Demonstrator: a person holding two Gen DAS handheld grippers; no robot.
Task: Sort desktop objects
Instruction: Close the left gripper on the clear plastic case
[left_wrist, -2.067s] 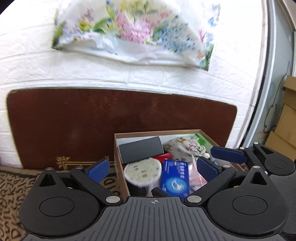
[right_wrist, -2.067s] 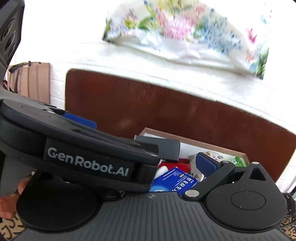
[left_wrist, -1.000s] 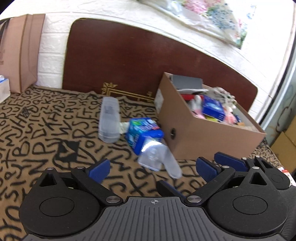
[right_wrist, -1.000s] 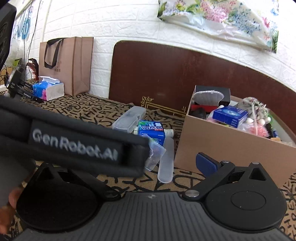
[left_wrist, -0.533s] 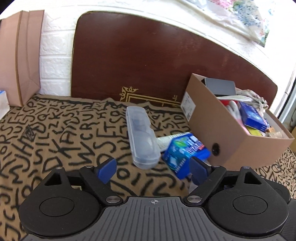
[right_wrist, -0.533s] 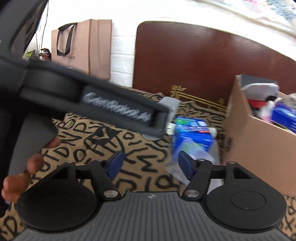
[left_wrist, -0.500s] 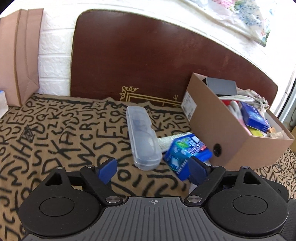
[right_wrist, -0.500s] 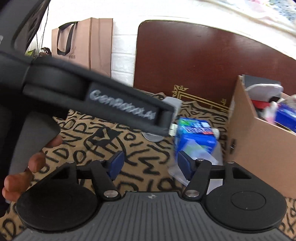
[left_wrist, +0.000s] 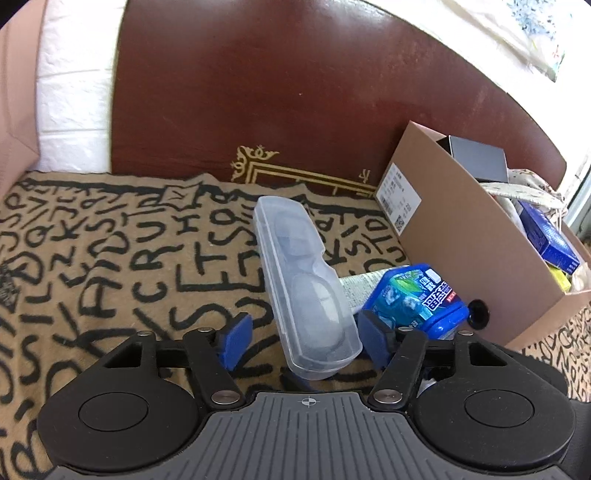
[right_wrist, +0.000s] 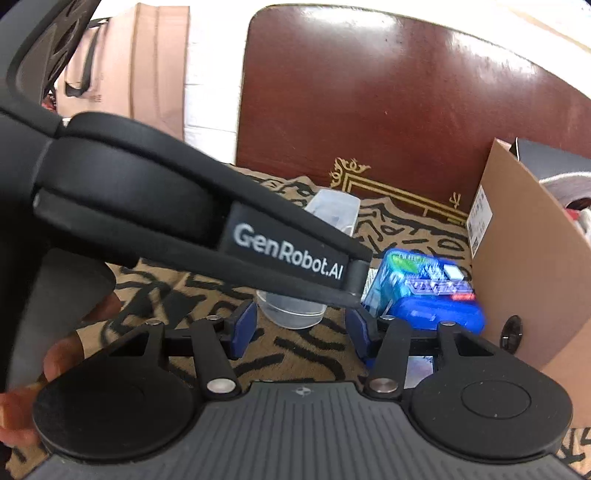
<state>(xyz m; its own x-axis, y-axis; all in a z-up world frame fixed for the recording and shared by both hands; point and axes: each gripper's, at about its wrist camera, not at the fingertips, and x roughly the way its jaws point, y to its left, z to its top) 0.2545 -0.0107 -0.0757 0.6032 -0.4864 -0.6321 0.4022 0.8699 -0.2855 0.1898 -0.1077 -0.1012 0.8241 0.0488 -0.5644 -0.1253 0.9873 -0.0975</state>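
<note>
A clear plastic glasses case (left_wrist: 306, 288) lies on the letter-patterned cloth, its near end between the fingers of my open left gripper (left_wrist: 304, 341). A blue packet (left_wrist: 415, 299) lies just right of it, over a white tube (left_wrist: 356, 286), beside a brown cardboard box (left_wrist: 461, 240) full of items. In the right wrist view my open right gripper (right_wrist: 301, 328) hovers before the case (right_wrist: 306, 295) and the blurred blue packet (right_wrist: 424, 291). The left gripper's black body (right_wrist: 184, 206) crosses that view and hides most of the case.
A dark brown board (left_wrist: 295, 103) leans on the white brick wall behind the cloth. A brown paper bag (right_wrist: 122, 70) stands at the far left. The box (right_wrist: 524, 258) holds a grey box, a blue carton and a patterned pouch.
Both grippers have moved down and closer to the cloth. The left gripper's fingers have narrowed and now flank the near end of the glasses case. The right view is nearer the blue packet.
</note>
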